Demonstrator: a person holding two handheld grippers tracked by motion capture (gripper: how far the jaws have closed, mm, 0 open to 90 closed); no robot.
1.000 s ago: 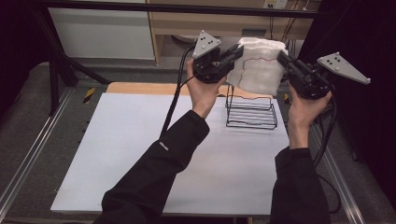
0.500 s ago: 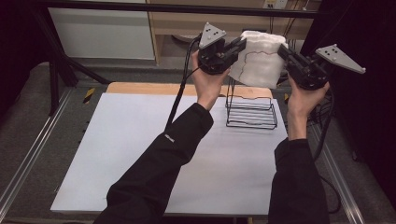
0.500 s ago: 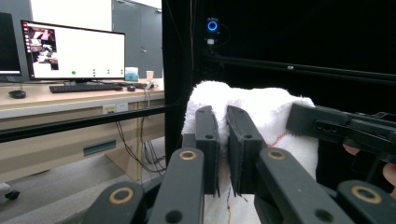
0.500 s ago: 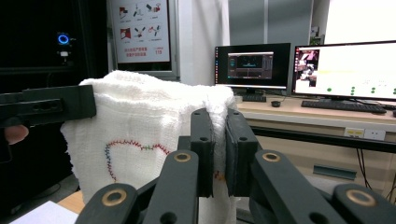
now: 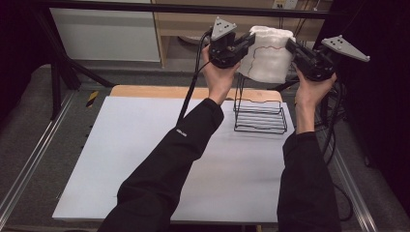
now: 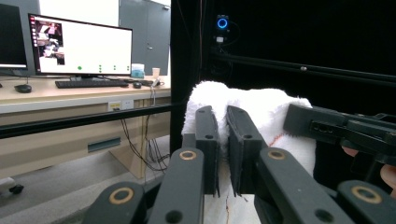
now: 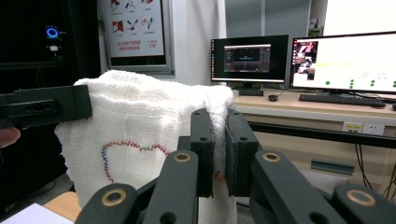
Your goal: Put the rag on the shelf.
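white towel point(image 5: 267, 58) hanging, stretched gripper-to-gripper

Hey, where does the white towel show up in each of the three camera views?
High view: white towel at top centre, held up between both claws above the wire rack.
Left gripper view: centre, towel behind the jaws.
Right gripper view: left of centre.
Shared landmark: the towel's red stitching.

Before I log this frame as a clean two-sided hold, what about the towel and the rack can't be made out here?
- Towel, high view: lower edge hidden by its own hanging folds.
- Towel's stitched pattern, right gripper view: right end hidden behind the right gripper.
- Wire rack, high view: wires too thin to count.
- Left gripper, left gripper view: cloth pinched between its jaws is hidden.
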